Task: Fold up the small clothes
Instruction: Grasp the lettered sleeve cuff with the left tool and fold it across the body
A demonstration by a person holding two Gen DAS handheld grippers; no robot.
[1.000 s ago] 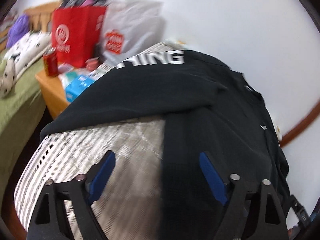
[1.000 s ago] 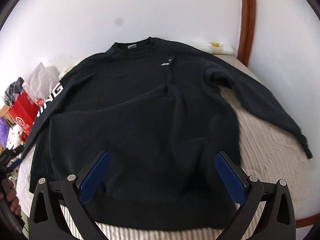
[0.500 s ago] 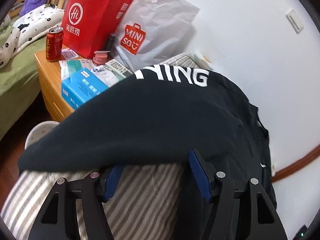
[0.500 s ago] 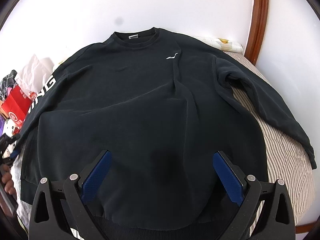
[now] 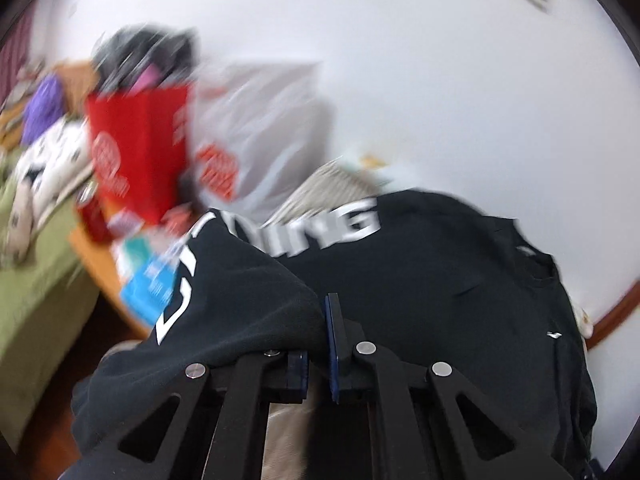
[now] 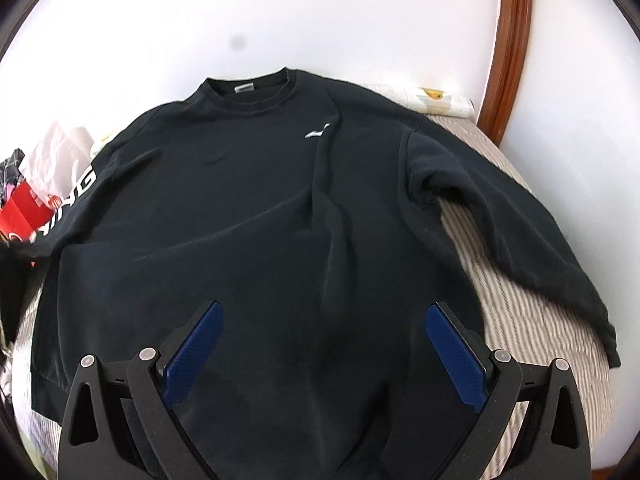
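Note:
A black sweatshirt lies face up and spread on a striped bed, collar toward the wall. Its right sleeve stretches out flat to the right. Its left sleeve with white letters is lifted and draped over my left gripper, which is shut on the sleeve's cloth. The left wrist view is blurred by motion. My right gripper is open and empty, hovering over the lower middle of the sweatshirt body.
The striped bedcover shows at the right of the sweatshirt. A wooden nightstand left of the bed holds a red bag, a grey plastic bag and small boxes. White walls stand behind the bed, with a wooden frame at the right.
My left gripper has closed on the lettered sleeve and lifted it, swinging it toward the body. My right gripper stays open and has moved slightly closer over the sweatshirt.

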